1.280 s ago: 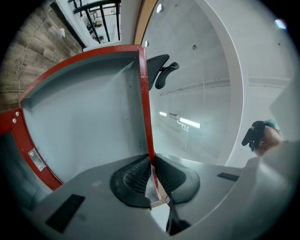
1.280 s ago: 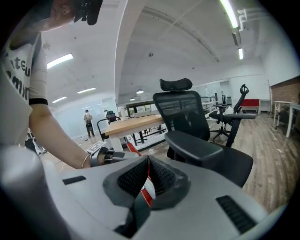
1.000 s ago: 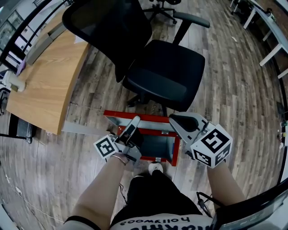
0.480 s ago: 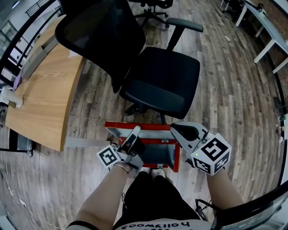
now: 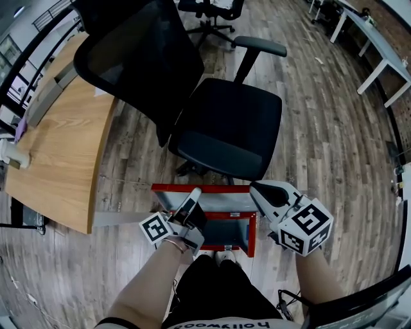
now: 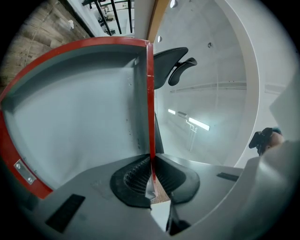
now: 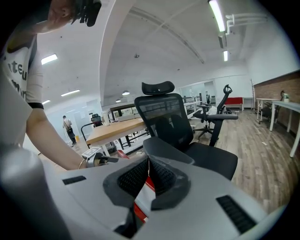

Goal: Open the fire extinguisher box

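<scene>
Head view shows the red fire extinguisher box point(image 5: 221, 189) at lower centre, just below a black office chair point(image 5: 225, 122), with the left gripper point(image 5: 194, 195) at its upper rim and the right gripper point(image 5: 257, 187) at its upper right corner. Left gripper view has the jaws pinching the box's red panel edge point(image 6: 150, 93). Right gripper view has the jaws meeting at their tips, a red strip point(image 7: 140, 199) showing in the gap beneath.

From my end I count two grippers, a left gripper point(image 5: 194, 191) and a right gripper point(image 5: 255, 187), one red box point(image 5: 252, 232), two black office chairs point(image 5: 226, 125) point(image 5: 209, 11) and one wooden desk point(image 5: 58, 148).
</scene>
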